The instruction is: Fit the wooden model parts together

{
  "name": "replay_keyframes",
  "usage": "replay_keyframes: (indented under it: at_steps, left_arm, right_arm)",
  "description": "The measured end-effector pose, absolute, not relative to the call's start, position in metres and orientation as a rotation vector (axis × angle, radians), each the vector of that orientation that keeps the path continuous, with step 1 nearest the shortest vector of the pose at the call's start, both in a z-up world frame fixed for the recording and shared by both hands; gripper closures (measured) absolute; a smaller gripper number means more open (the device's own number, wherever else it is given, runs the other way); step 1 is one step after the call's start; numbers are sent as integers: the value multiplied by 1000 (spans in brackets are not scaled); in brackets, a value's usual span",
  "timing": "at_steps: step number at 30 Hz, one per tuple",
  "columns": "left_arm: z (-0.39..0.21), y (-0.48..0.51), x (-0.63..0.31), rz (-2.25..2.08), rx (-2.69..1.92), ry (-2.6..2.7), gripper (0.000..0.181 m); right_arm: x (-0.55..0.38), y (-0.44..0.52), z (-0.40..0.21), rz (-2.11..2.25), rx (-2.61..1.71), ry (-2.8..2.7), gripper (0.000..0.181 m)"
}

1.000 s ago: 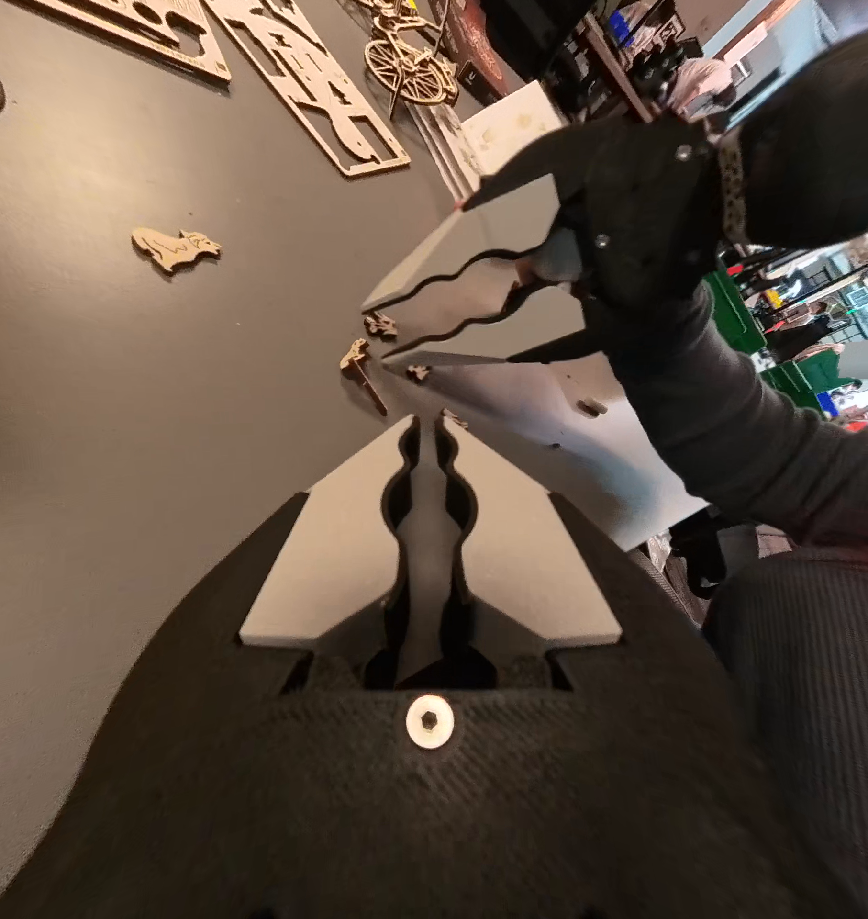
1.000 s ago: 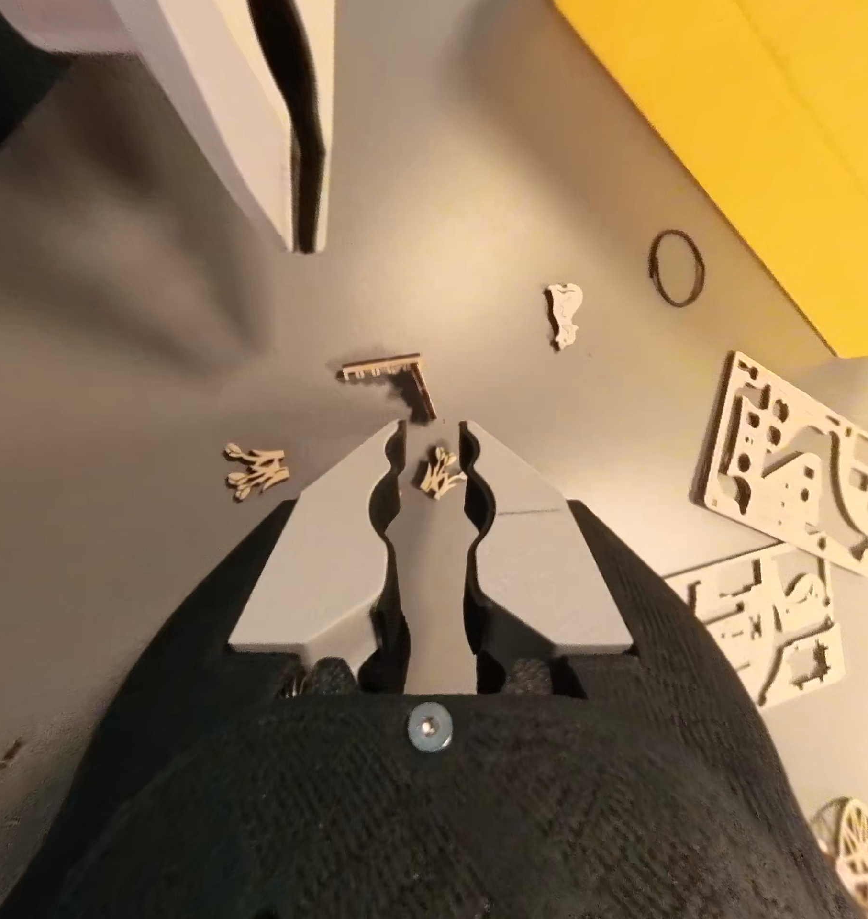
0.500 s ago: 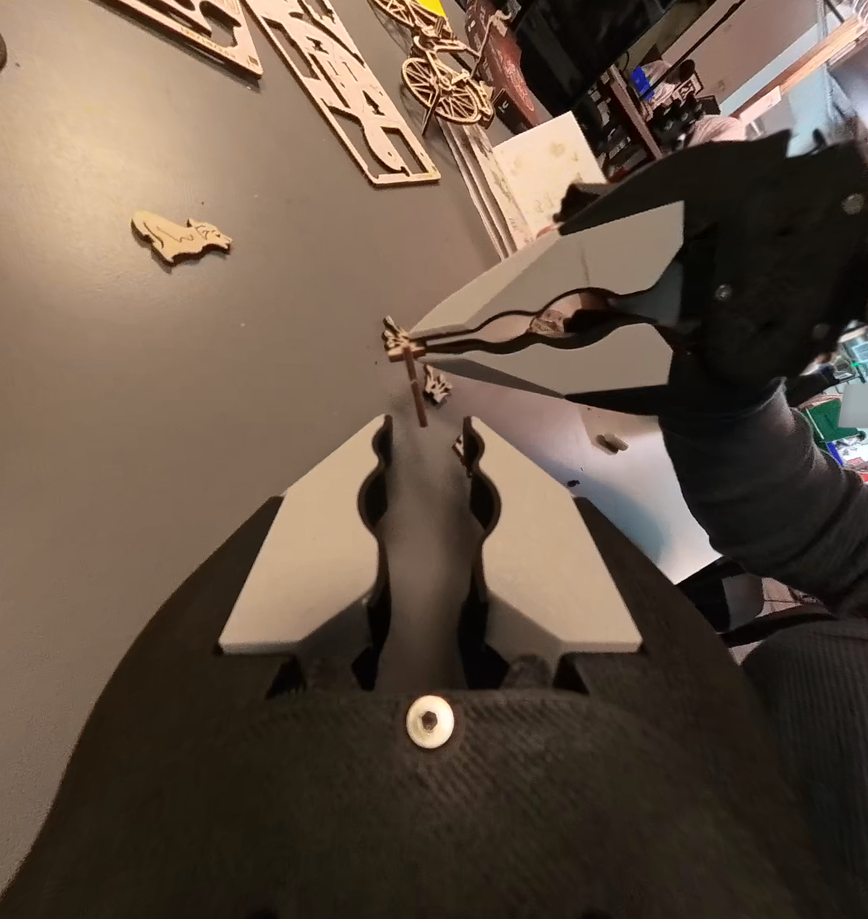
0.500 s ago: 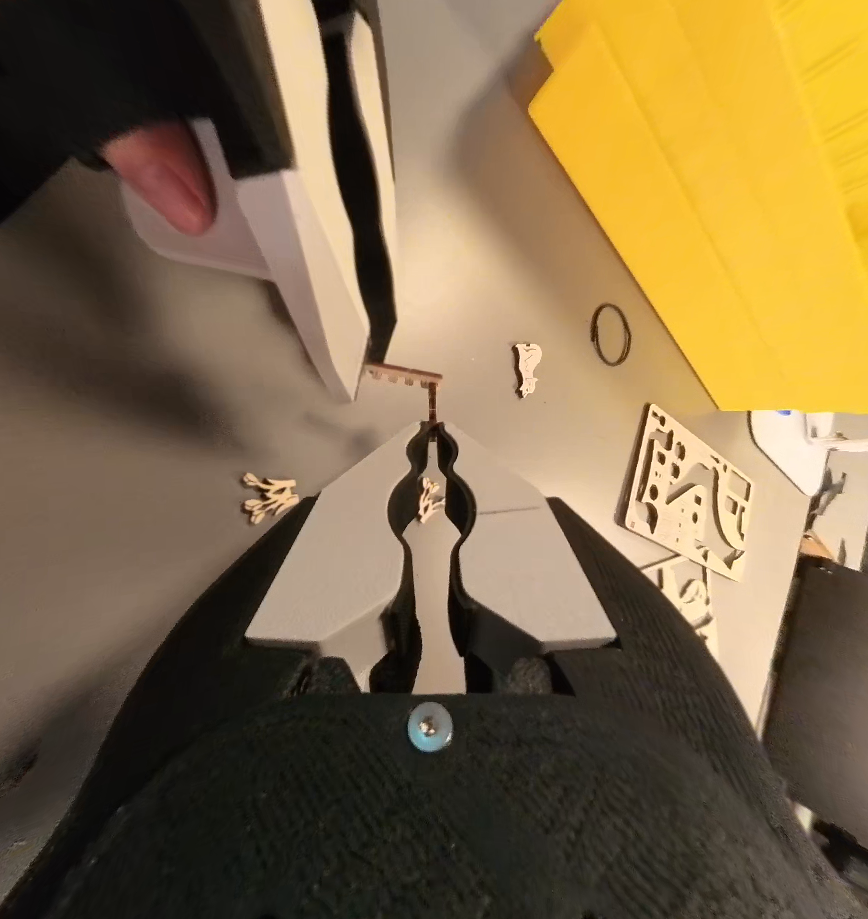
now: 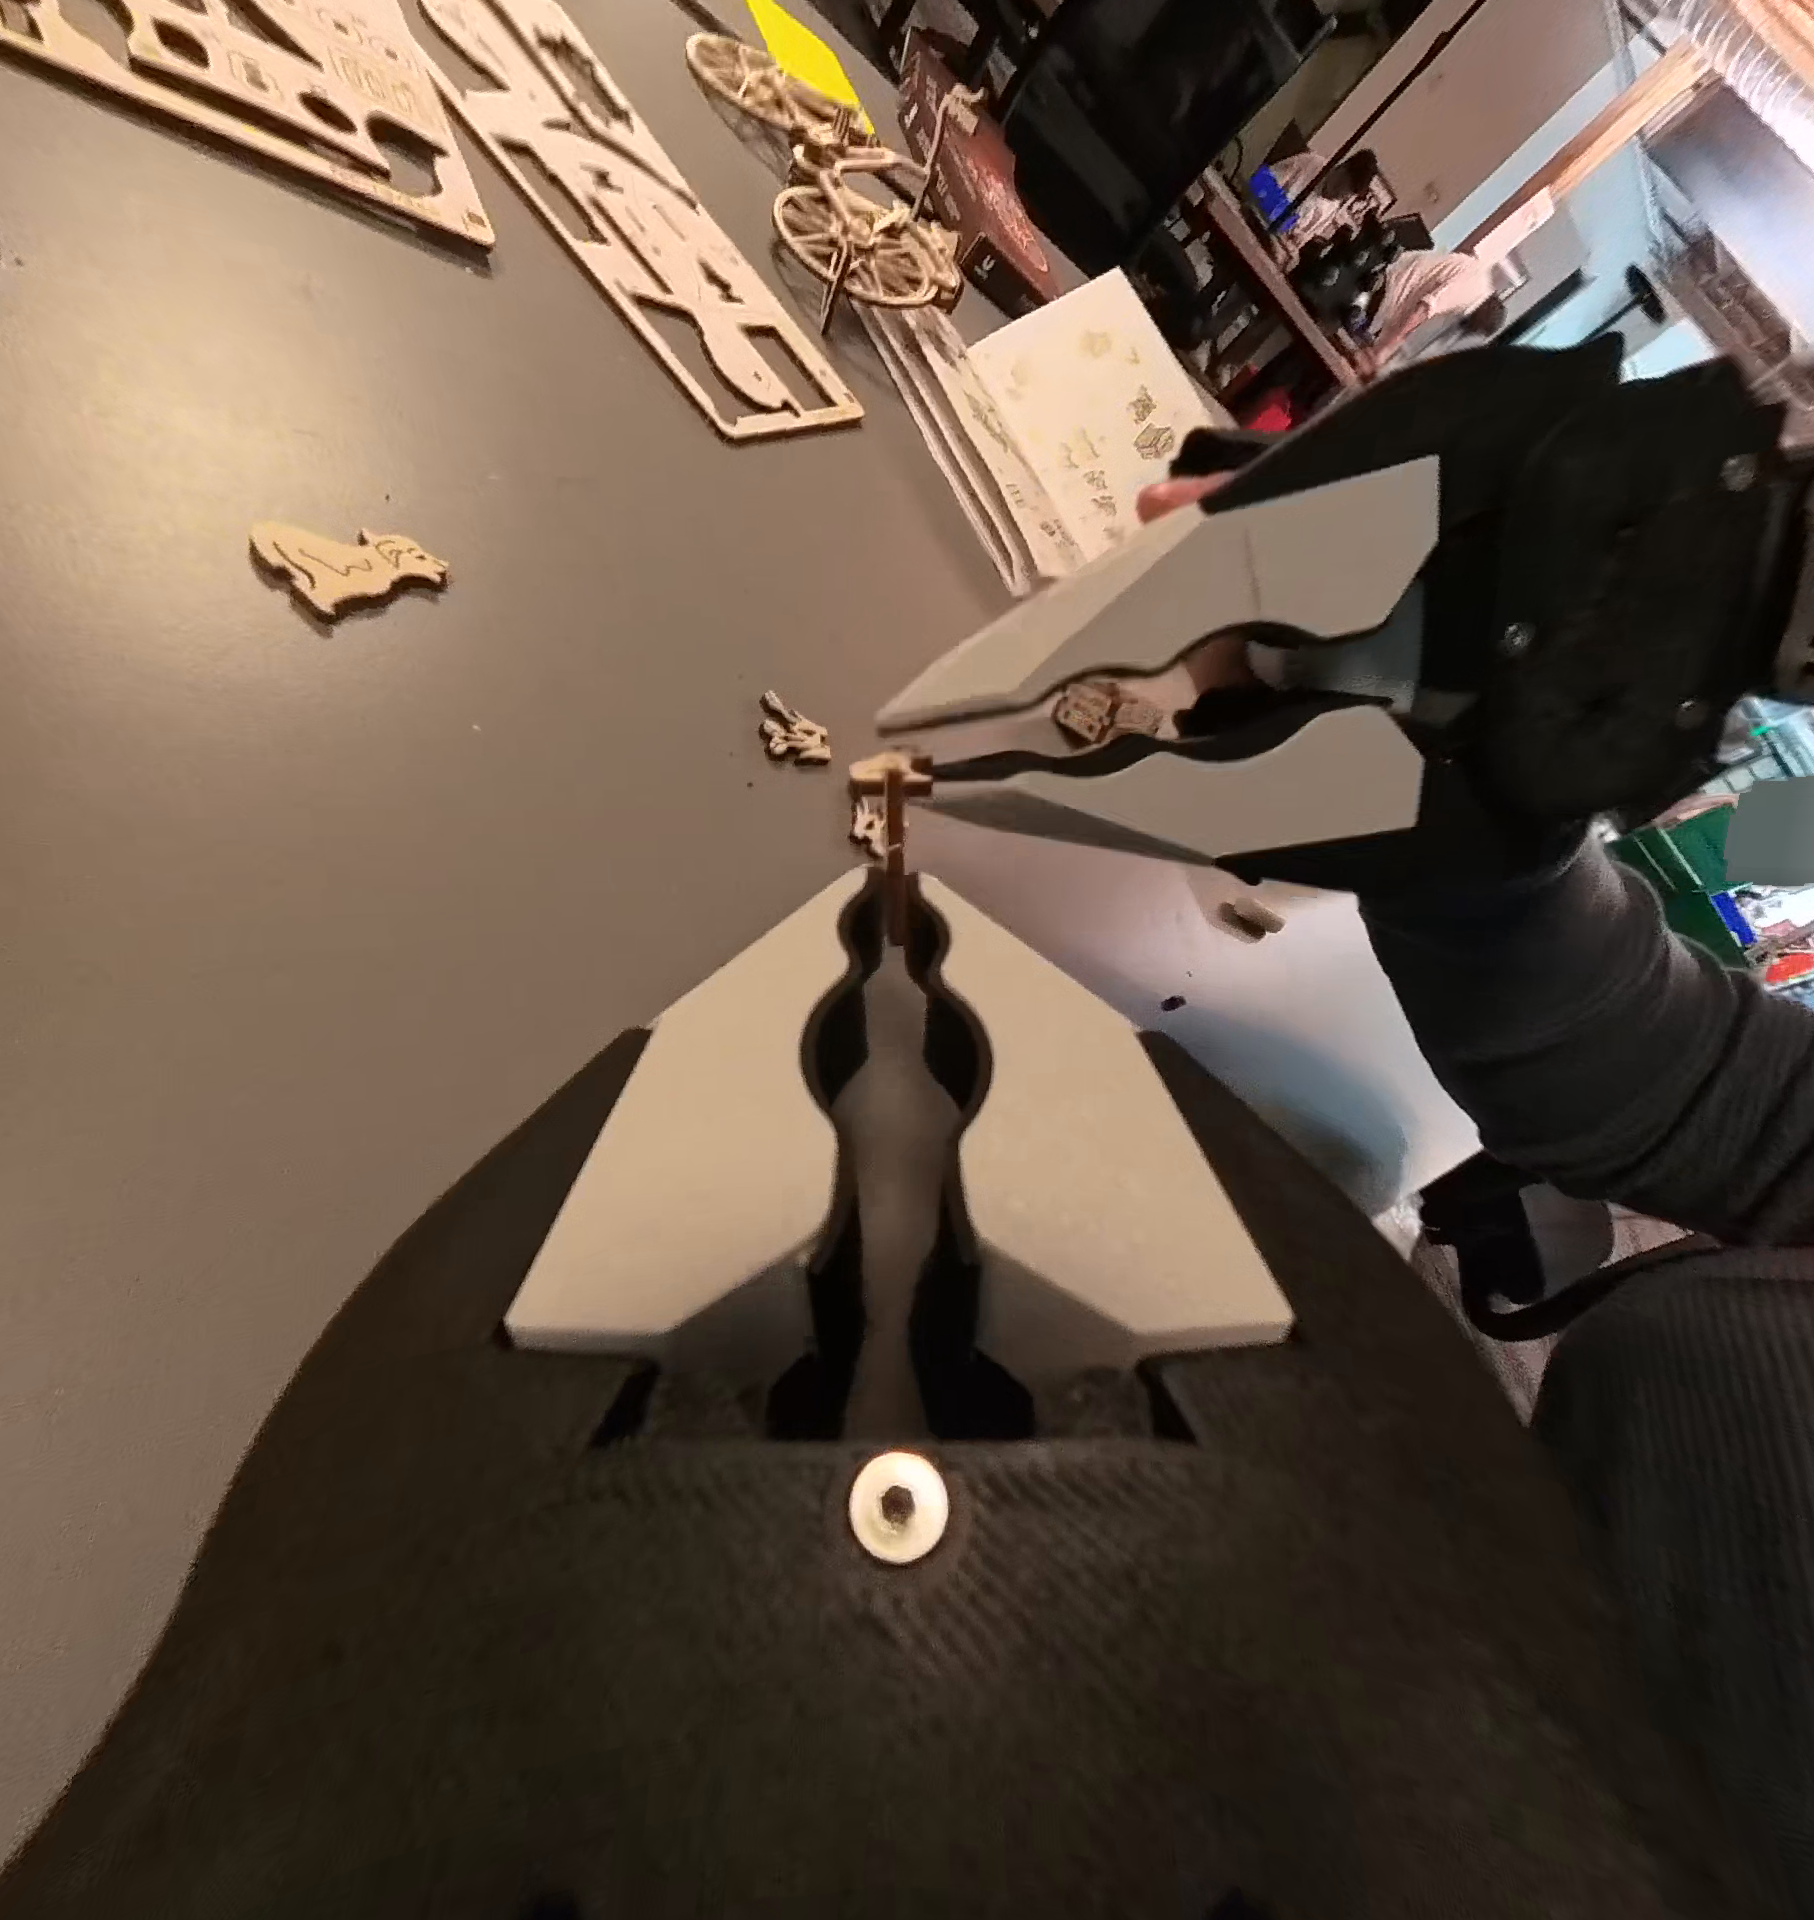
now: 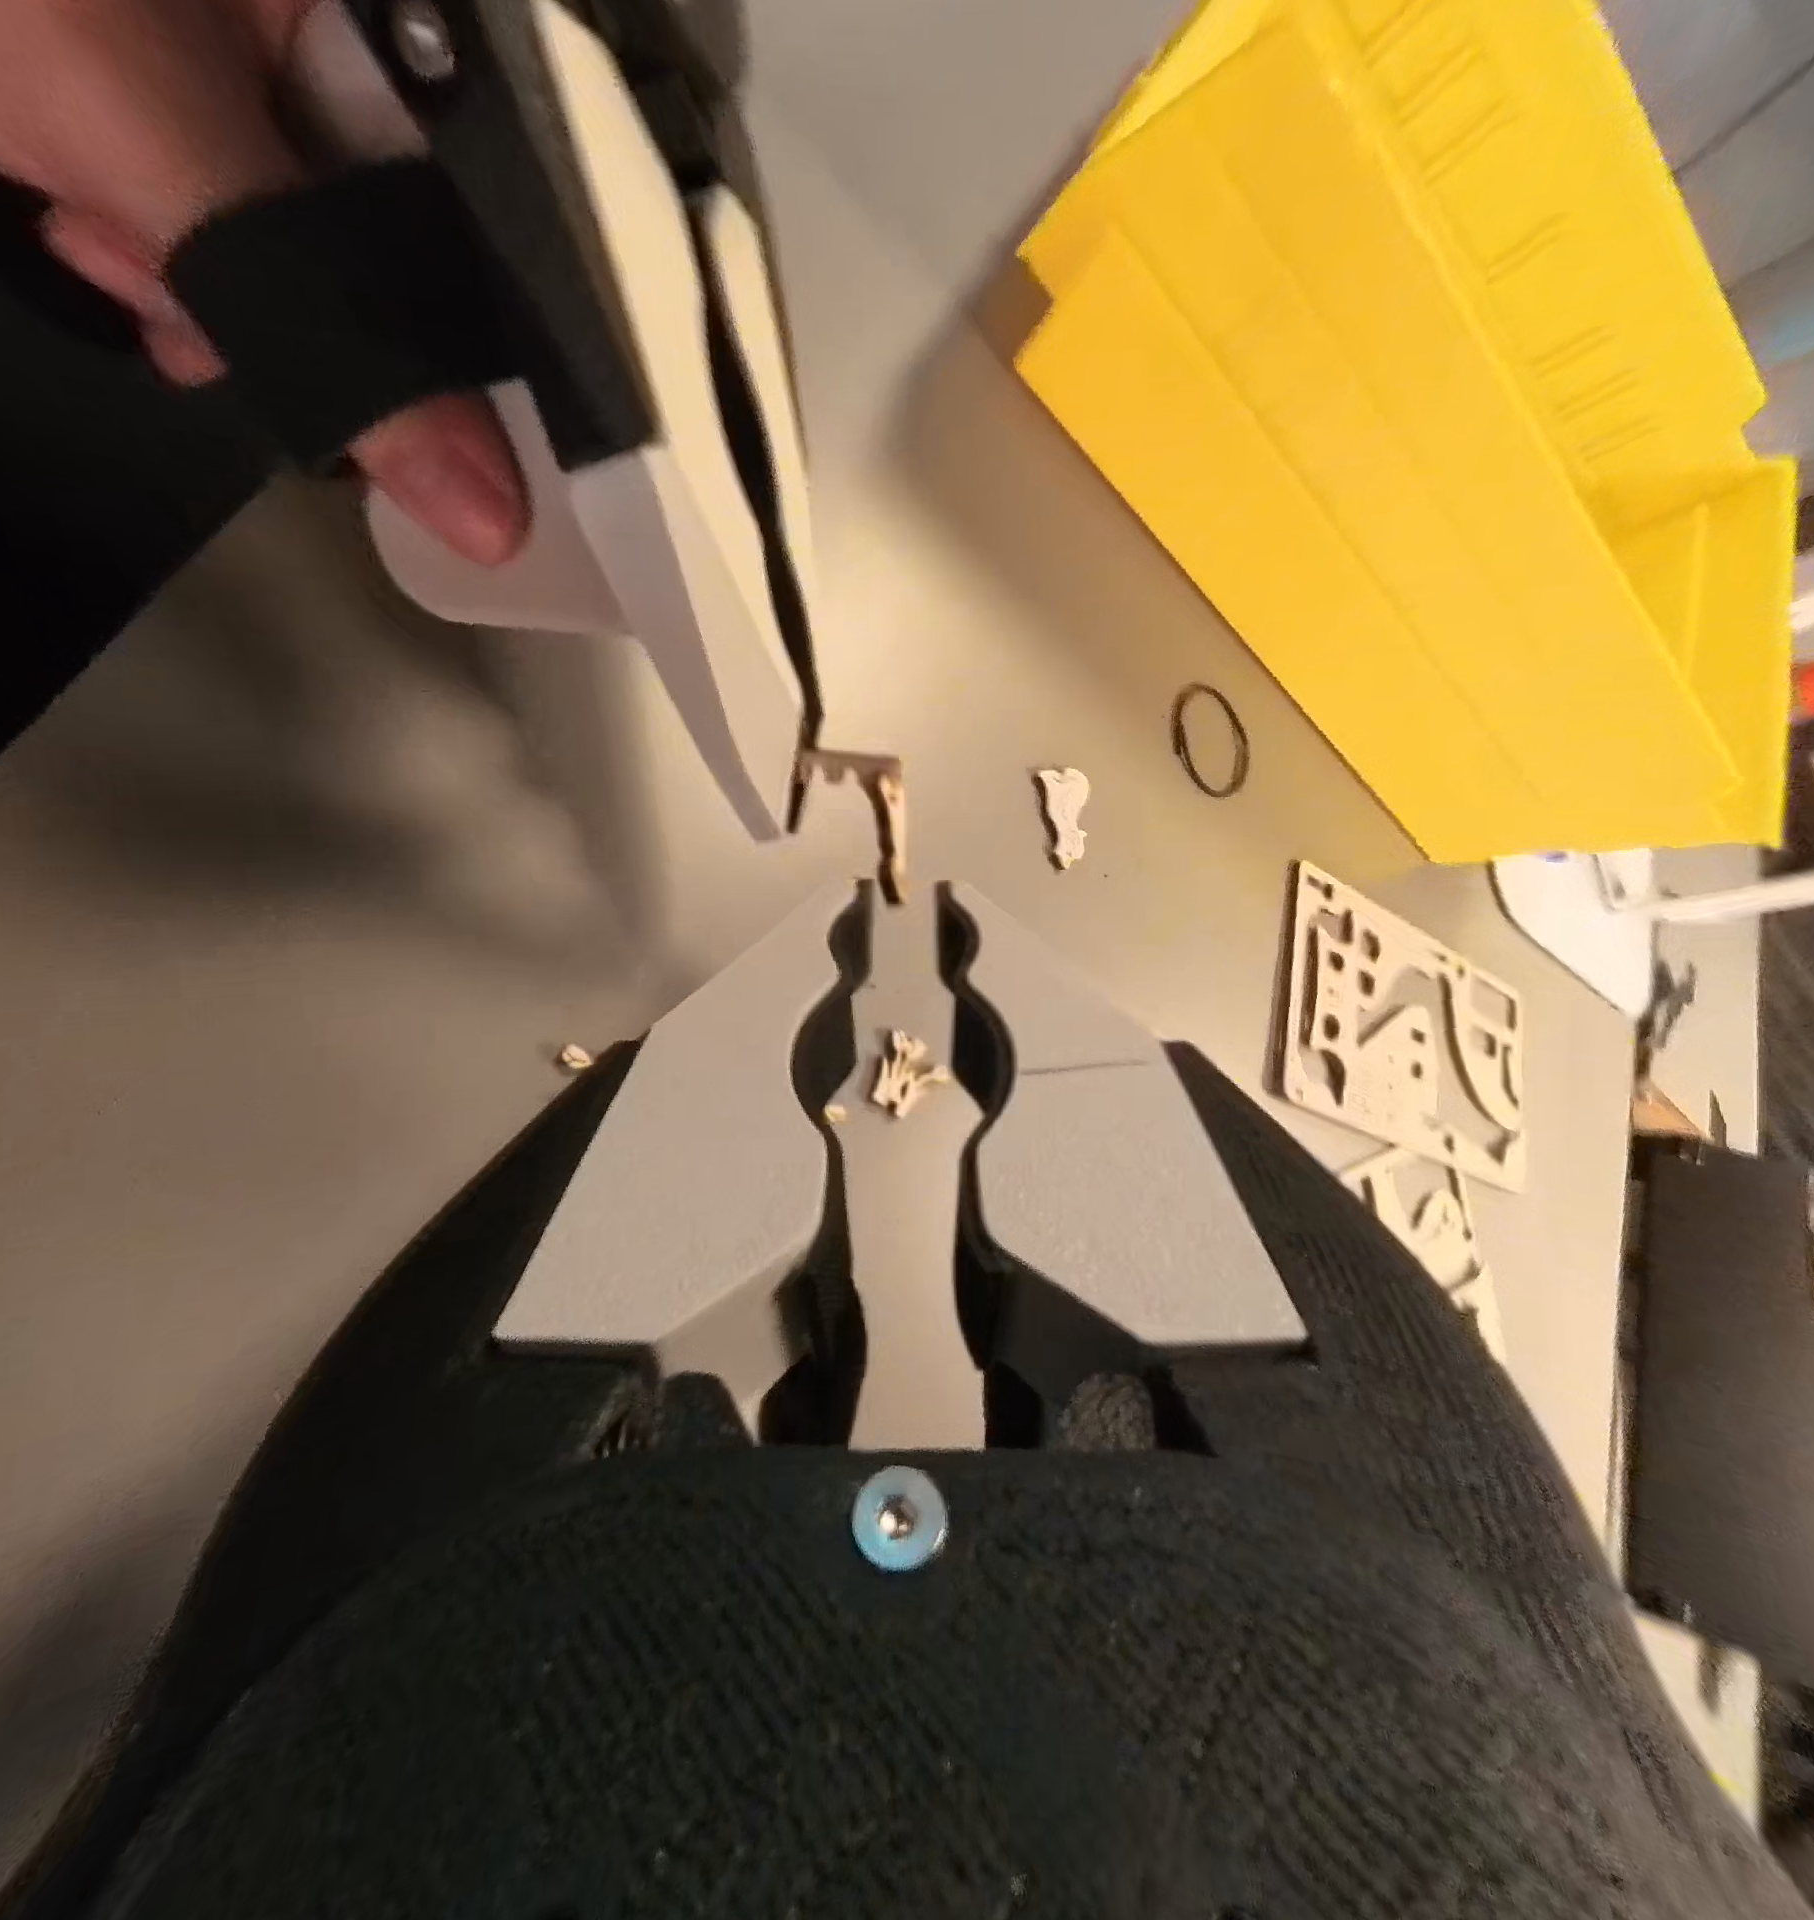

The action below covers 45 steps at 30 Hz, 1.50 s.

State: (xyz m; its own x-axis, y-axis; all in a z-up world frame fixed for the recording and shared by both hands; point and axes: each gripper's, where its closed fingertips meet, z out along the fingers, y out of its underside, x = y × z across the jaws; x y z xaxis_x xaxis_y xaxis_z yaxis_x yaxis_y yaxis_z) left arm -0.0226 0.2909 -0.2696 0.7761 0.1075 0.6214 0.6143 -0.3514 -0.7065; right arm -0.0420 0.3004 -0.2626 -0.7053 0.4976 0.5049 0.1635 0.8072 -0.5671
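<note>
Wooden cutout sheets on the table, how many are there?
2. In the left wrist view, the first sheet lies far left; the second sheet lies beside it, nearer the bicycle model. More may sit out of frame.

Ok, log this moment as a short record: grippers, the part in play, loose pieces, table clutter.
left gripper: shut on the L-shaped wooden part, lifted off the table
right gripper: open, tips either side of the part's other end
loose pieces: animal-shaped piece, branching piece
clutter: cut-out sheets, bicycle model, yellow bin, dark ring
</note>
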Motion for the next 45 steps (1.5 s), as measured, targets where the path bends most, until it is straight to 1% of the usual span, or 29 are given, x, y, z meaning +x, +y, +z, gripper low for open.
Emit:
replay_keyframes:
  at_steps: [2,3,6,9,13,17,20,22,24,28,33,35,37,40,45]
  left_arm:
    - [-260,288,-26,-571,-1824,-550,181]
    - [-255,285,-30,-552,-1797,-550,181]
    - [-243,278,-37,-512,-1739,-544,181]
    - [-237,276,-36,-537,-1701,-533,181]
    - [-232,274,-31,-557,-1669,-510,181]
    - [-226,265,-28,-563,-1651,-493,181]
    - [-221,255,-27,-562,-1640,-485,181]
    - [-217,249,-26,-572,-1624,-475,181]
    - [-215,244,-25,-587,-1617,-461,181]
    - [-213,235,-19,-642,-1610,-423,181]
    - [-205,223,-15,-707,-1571,-384,181]
    - [-202,220,-10,-737,-1547,-362,181]
    - [-201,217,-4,-771,-1526,-338,181]
    - [-201,215,3,-807,-1505,-310,181]
    - [-197,212,5,-830,-1493,-288,181]
  right_arm:
    - [-40,314,-255,682,-630,-2252,155]
    - [-36,320,-254,731,-753,-2226,152]
    - [-4,321,-272,939,-1203,-2234,152]
    - [26,313,-298,935,-1393,-2242,152]
    - [33,308,-308,842,-1407,-2172,152]
    - [24,297,-296,866,-1274,-2101,142]
    - [25,278,-290,928,-1173,-2145,119]
    - [26,273,-294,948,-1224,-2178,109]
    - [29,269,-300,990,-1308,-2206,107]
    - [38,265,-308,931,-1405,-2235,104]
    - [67,244,-307,888,-1453,-2251,105]
    - [71,240,-301,862,-1407,-2195,104]
    - [73,239,-299,793,-1349,-2152,97]
    - [78,245,-312,574,-1306,-2154,84]
    - [77,240,-323,335,-1139,-2230,76]
